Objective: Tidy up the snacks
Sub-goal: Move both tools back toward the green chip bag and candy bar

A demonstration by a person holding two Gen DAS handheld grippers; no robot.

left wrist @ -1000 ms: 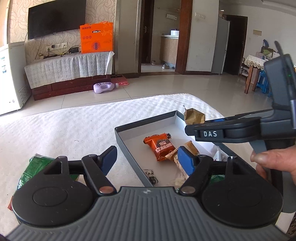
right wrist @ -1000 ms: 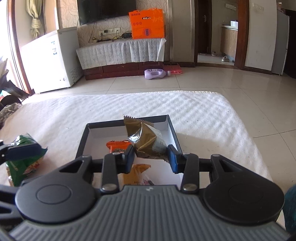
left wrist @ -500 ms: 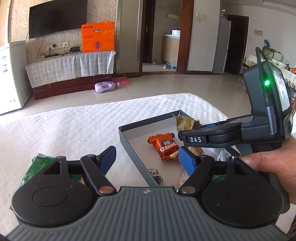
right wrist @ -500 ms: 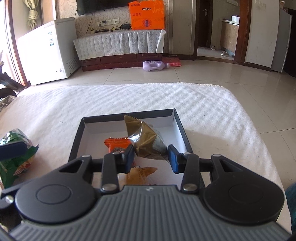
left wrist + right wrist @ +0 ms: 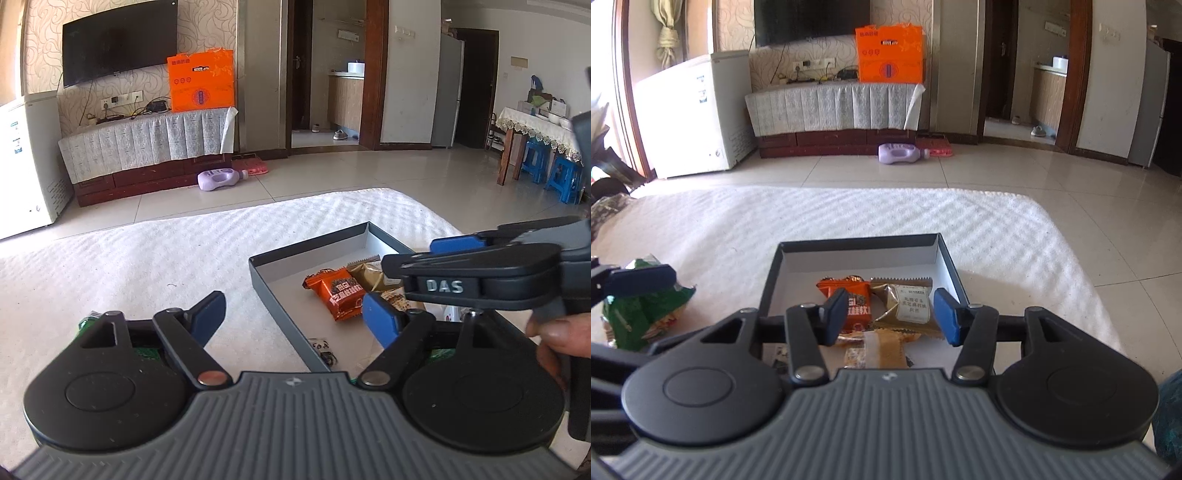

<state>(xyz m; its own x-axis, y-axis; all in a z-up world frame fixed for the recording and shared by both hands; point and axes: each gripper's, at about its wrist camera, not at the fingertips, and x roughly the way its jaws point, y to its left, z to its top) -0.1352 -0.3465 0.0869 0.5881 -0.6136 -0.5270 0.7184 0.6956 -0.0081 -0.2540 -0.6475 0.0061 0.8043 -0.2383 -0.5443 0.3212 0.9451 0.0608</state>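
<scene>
A shallow grey box [image 5: 857, 245] with a white floor lies on the white cloth. Inside it, a gold-brown snack packet [image 5: 905, 306] lies flat beside an orange packet [image 5: 855, 302], with a tan packet [image 5: 882, 350] nearer me. My right gripper [image 5: 891, 310] hovers over the box with its jaws opening; the gold packet lies below them, untouched by the pads. My left gripper [image 5: 295, 312] hangs over the box's left wall [image 5: 280, 299], its jaws opening with nothing between them. A green snack bag [image 5: 646, 314] lies left of the box, under a left fingertip [image 5: 642, 278].
A hand [image 5: 561, 332] holds the right gripper's handle at the right edge. White textured cloth [image 5: 849, 210] covers the table, which ends at the tiled floor beyond and to the right. A small dark item [image 5: 323, 349] lies in the box's near corner.
The right gripper's jaws spread and the gold packet dropped from them to lie flat in the box beside the orange one. The left gripper's jaws widened, and it stayed in place.
</scene>
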